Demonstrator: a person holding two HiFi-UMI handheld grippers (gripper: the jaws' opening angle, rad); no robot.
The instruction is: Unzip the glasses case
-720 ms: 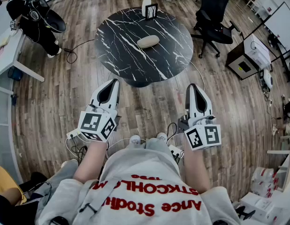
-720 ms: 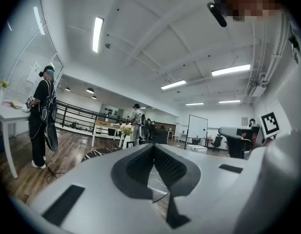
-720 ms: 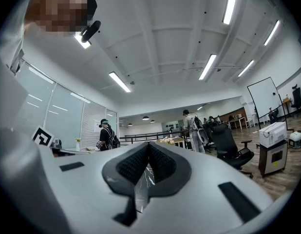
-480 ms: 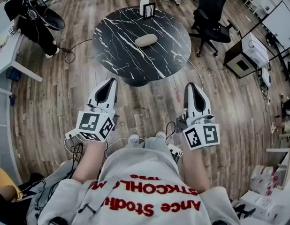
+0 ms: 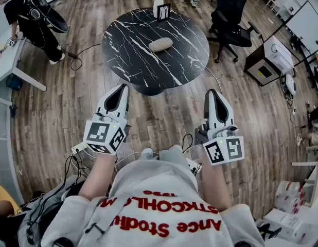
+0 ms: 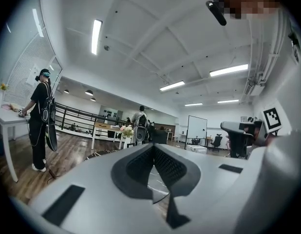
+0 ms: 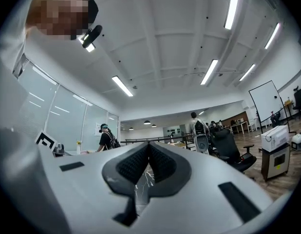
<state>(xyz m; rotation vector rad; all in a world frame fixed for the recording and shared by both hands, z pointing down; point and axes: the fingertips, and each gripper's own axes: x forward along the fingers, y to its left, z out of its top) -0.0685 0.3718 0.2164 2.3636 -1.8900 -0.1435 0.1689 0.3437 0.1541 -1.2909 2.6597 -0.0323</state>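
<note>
We hold both grippers above the wood floor [image 5: 61, 112], short of the round black marble table [image 5: 133, 60]. Left gripper [image 5: 124, 88]: jaws pressed together at the tips, nothing between them. Right gripper [image 5: 211, 93]: jaws likewise together and empty. The beige glasses case [image 5: 161, 45] lies near the middle of the tabletop, well apart from both grippers. At the table's far edge stand a white vase of flowers [image 5: 159, 3] and a small black-framed card [image 5: 165, 12]. A black office chair [image 5: 231, 19] stands beside the table on the right
</note>
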